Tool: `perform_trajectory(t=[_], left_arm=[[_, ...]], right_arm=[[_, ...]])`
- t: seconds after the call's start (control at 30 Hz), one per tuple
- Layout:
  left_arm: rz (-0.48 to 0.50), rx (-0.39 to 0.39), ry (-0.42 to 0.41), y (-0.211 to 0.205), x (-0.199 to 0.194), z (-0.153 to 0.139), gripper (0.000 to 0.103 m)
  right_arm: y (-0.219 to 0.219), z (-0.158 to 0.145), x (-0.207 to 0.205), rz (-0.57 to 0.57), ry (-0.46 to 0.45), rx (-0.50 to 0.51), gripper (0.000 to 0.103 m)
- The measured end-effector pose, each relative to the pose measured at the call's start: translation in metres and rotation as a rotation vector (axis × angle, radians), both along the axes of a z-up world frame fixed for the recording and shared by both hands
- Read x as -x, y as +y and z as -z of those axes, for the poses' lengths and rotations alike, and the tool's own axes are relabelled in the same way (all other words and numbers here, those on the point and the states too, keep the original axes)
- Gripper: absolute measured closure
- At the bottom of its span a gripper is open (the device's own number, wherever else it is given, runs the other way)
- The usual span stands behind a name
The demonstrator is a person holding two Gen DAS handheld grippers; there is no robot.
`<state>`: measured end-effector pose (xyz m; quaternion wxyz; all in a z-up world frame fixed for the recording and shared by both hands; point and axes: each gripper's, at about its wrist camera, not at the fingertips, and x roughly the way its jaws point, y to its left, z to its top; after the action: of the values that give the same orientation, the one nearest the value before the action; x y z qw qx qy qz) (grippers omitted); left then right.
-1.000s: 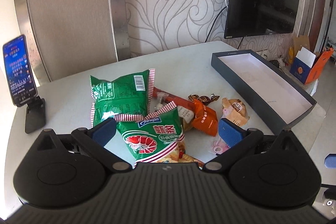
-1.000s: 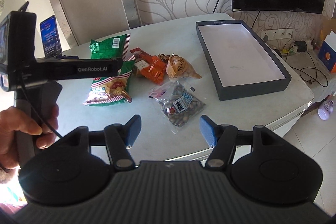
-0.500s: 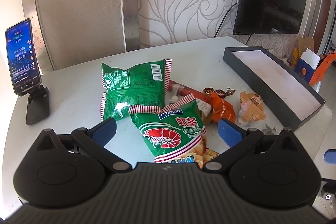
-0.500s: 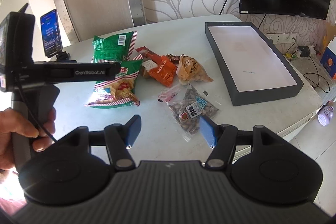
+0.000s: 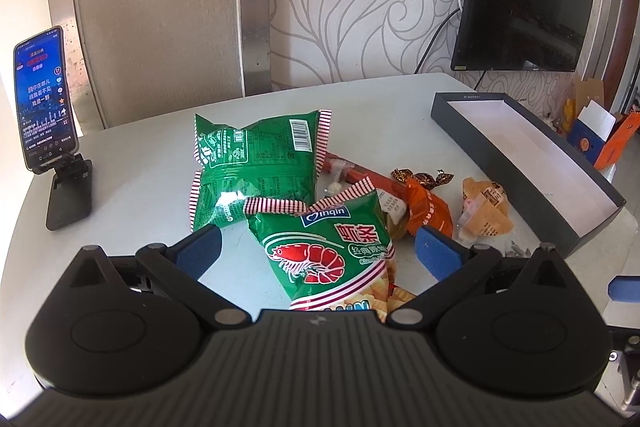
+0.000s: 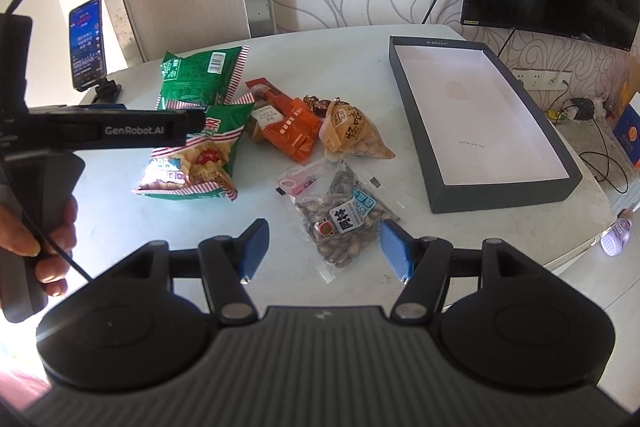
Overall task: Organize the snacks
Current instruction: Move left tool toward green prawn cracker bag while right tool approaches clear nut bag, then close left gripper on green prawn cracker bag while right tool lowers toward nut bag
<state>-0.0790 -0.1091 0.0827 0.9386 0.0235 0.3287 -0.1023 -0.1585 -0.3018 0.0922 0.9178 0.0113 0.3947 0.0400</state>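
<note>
Snacks lie in a loose heap mid-table: two green shrimp-chip bags (image 5: 256, 163) (image 5: 332, 247) overlapping at left, then an orange packet (image 6: 292, 135), a tan nut pouch (image 6: 352, 135) and a clear seed bag (image 6: 344, 223). Farther right sits the dark box (image 6: 560, 151), nothing in it. The left gripper (image 5: 316, 251) straddles the front chip bag, fingers spread; the right gripper (image 6: 324, 247) hovers released above the seed bag.
</note>
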Motion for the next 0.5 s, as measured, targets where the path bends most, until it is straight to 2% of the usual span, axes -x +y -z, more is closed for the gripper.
perform_trajectory(t=[0.5], left_arm=[[-0.014,-0.023,0.01,-0.012,-0.003,0.014,0.0]], right_arm=[[-0.006,0.005,-0.005,-0.041,0.012,-0.011,0.039]])
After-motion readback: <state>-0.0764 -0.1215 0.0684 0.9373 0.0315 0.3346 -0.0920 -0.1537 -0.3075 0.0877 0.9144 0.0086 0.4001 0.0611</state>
